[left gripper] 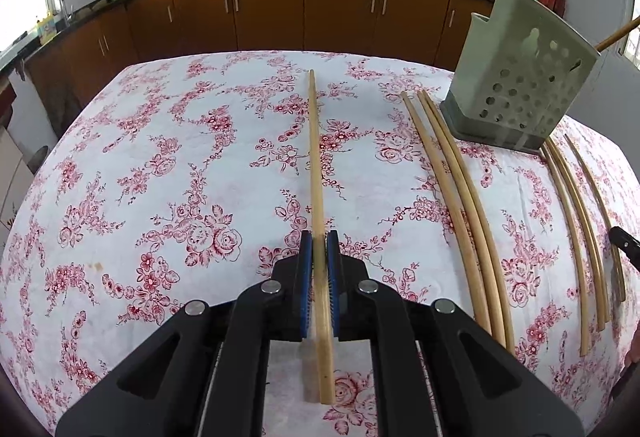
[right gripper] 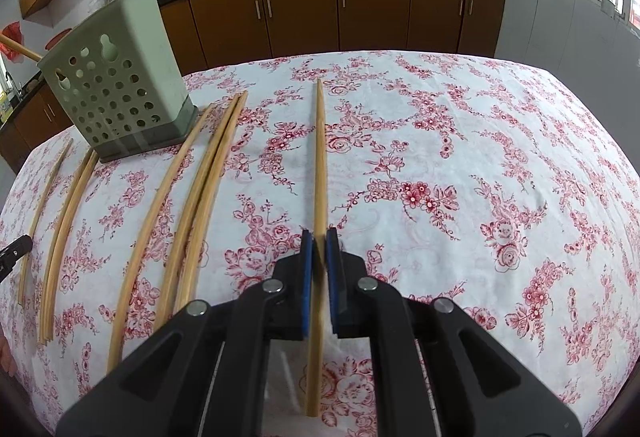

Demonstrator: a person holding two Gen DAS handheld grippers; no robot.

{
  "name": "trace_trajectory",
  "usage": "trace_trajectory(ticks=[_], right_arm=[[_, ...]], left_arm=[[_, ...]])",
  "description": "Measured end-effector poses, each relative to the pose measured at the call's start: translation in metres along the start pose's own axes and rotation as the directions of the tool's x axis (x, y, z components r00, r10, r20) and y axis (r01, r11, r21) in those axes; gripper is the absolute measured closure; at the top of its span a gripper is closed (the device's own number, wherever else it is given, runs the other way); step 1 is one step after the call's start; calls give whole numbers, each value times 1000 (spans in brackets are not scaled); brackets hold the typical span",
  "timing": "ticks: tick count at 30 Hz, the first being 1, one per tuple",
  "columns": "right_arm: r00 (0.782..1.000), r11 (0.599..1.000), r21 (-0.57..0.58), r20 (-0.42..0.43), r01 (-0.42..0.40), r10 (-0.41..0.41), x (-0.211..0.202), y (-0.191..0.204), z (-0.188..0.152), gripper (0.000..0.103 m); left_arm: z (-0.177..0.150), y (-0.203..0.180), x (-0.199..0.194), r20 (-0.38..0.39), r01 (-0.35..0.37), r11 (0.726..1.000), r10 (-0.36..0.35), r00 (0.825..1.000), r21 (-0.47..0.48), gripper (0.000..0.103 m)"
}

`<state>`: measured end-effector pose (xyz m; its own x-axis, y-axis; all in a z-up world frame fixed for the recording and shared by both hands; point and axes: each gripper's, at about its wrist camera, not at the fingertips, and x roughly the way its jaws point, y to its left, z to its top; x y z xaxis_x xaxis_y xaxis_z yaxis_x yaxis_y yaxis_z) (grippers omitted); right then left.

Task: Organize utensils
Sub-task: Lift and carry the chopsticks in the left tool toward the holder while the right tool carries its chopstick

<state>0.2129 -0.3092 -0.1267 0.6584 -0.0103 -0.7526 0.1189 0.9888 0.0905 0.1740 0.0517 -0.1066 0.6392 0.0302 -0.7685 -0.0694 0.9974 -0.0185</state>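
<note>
The desk (left gripper: pixel 160 157) carries a perforated holder (left gripper: pixel 516 77), so loose chopsticks (left gripper: pixel 460 205) lie beside it for loading. Left tongs (left gripper: pixel 319 237) and right tongs (right gripper: pixel 319 237) each pinch one chopstick (left gripper: pixel 318 177), ready for the holder.

a white tablecloth (left gripper: pixel 160 141) is showing red rose prints; pale tan wooden chopsticks (left gripper: pixel 464 205) are lying near a grey-green perforated plastic holder (left gripper: pixel 516 77).

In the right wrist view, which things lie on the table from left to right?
Tip of the left gripper → chopstick holder → pair of touching loose chopsticks → chopstick clamped in the right gripper → bare flowered tablecloth.
</note>
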Motion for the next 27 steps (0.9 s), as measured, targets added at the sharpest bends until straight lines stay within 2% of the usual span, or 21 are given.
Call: trace_trajectory(ticks=[27], right_arm=[[1000, 1000, -6, -1, 8, -8, -7, -1, -8, 94]], left_arm=[[-11, 2, -11, -2, -18, 1000, 18, 1000, 15, 94]])
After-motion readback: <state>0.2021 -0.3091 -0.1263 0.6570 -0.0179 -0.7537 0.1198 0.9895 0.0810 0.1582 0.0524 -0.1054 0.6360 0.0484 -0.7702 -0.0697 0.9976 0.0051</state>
